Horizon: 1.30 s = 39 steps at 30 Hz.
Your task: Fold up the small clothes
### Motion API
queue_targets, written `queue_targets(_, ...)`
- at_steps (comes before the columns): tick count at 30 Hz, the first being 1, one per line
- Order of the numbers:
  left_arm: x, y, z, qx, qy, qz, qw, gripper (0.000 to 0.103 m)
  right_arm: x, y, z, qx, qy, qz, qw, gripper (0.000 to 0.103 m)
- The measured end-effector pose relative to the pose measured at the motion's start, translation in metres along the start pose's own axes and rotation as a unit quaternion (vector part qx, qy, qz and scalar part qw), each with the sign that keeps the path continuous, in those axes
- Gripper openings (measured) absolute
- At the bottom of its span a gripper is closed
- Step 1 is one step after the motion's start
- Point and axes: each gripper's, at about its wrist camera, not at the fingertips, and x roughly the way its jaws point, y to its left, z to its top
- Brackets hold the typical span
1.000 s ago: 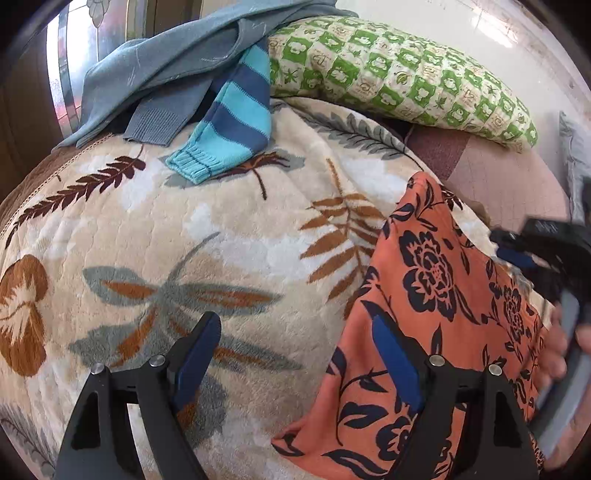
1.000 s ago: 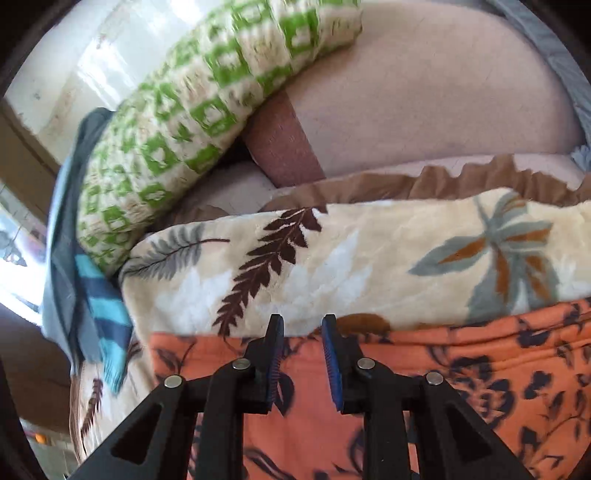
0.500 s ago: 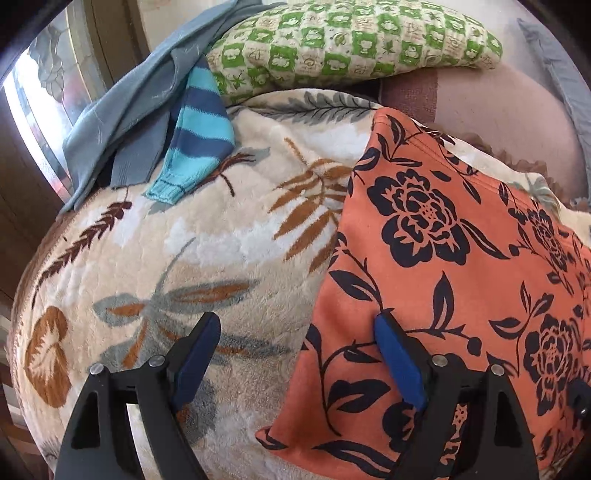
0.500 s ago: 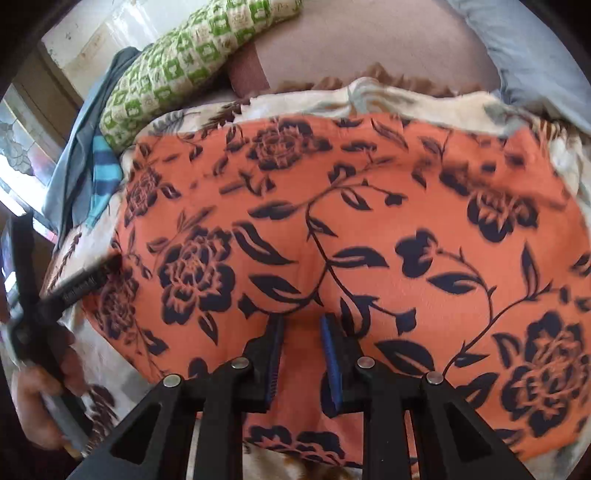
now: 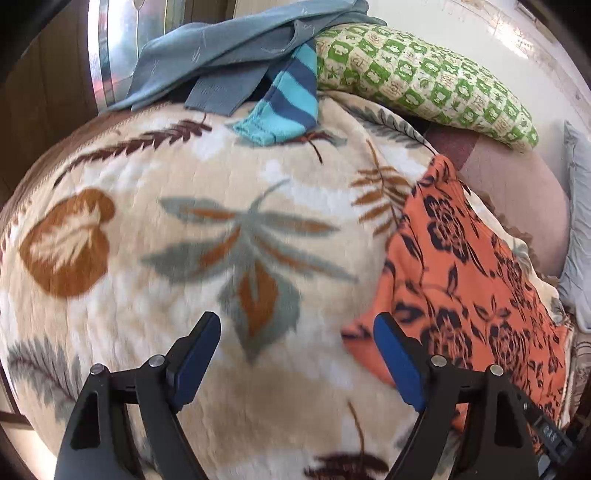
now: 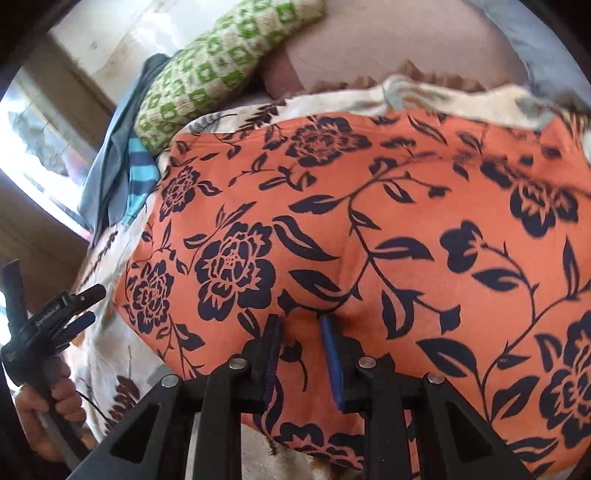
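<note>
daylight, window [image 6: 33,155] glare | fisheye edges dark | slight motion blur

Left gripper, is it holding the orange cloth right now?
No, the left gripper has its jaws wide apart over the bare blanket, with the orange cloth lying off to its side.

bed: leaf-print blanket [image 5: 155,280] | green checked pillow [image 5: 424,70] | bright window [image 6: 40,147] | pale wall [image 5: 480,33]
</note>
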Motion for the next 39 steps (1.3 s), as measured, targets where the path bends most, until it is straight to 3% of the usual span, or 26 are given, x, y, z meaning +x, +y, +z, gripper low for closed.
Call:
queue_targets(2,-0.001,-0.006,-0.014,-0.003,0.016,-0.031,0.9994,0.085,-0.004,-0.004,0.004,0.016,0.020,0.009,1.000,0.027)
queue_targets(5,0.000,-0.026,-0.028,0.014,0.037,-0.064,0.9972,0.085,-0.003,-0.026,0.004,0.075,0.033,0.061,0.995,0.027)
queue_targets(9,0.012,-0.040,-0.037,-0.003,0.060,-0.079,0.9950,0.085,0.001,-0.051,-0.005,0.127,0.050,0.117,0.984,0.027)
queue_targets(12,0.020,-0.042,-0.036,-0.026,0.043,-0.080,0.9956,0.082,0.000,-0.055,-0.007,0.135,0.053,0.128,0.981,0.027)
queue_targets(14,0.025,-0.044,-0.031,-0.043,0.038,-0.093,0.9940,0.071,0.000,-0.052,-0.007,0.127,0.051,0.125,0.983,0.027)
queue_targets(18,0.038,-0.052,-0.019,-0.065,0.033,-0.099,0.9924,0.059,-0.001,-0.050,-0.006,0.110,0.049,0.117,0.986,0.027)
queue_targets(20,0.042,-0.056,-0.013,-0.066,0.025,-0.106,0.9918,0.041,-0.002,-0.050,-0.006,0.107,0.050,0.117,0.986,0.027)
queue_targets(23,0.051,-0.055,-0.012,-0.082,0.023,-0.134,0.9874,0.026,0.001,-0.049,-0.005,0.112,0.051,0.124,0.985,0.027)
queue_targets(28,0.053,-0.049,-0.019,-0.088,-0.001,-0.156,0.9838,0.025,0.002,-0.052,-0.005,0.114,0.053,0.132,0.983,0.027)
queue_targets(30,0.056,-0.046,-0.018,-0.105,0.004,-0.173,0.9794,0.035,0.002,-0.052,-0.005,0.114,0.053,0.134,0.983,0.027)
queue_targets(32,0.056,-0.046,-0.016,-0.118,0.009,-0.193,0.9740,0.052,0.002,-0.052,-0.006,0.113,0.053,0.134,0.983,0.027)
queue_targets(36,0.056,-0.056,-0.011,-0.113,0.005,-0.168,0.9793,0.052,0.003,-0.052,-0.006,0.111,0.052,0.134,0.983,0.027)
queue_targets(37,0.055,-0.058,-0.010,-0.108,0.002,-0.159,0.9814,0.046,0.003,-0.052,-0.006,0.111,0.052,0.134,0.983,0.027)
queue_targets(38,0.056,-0.059,-0.009,-0.102,-0.001,-0.142,0.9846,0.027,0.003,-0.052,-0.006,0.111,0.053,0.134,0.983,0.027)
queue_targets(39,0.058,-0.060,-0.008,-0.095,-0.001,-0.140,0.9856,0.023,0.002,-0.052,-0.006,0.111,0.053,0.133,0.983,0.027)
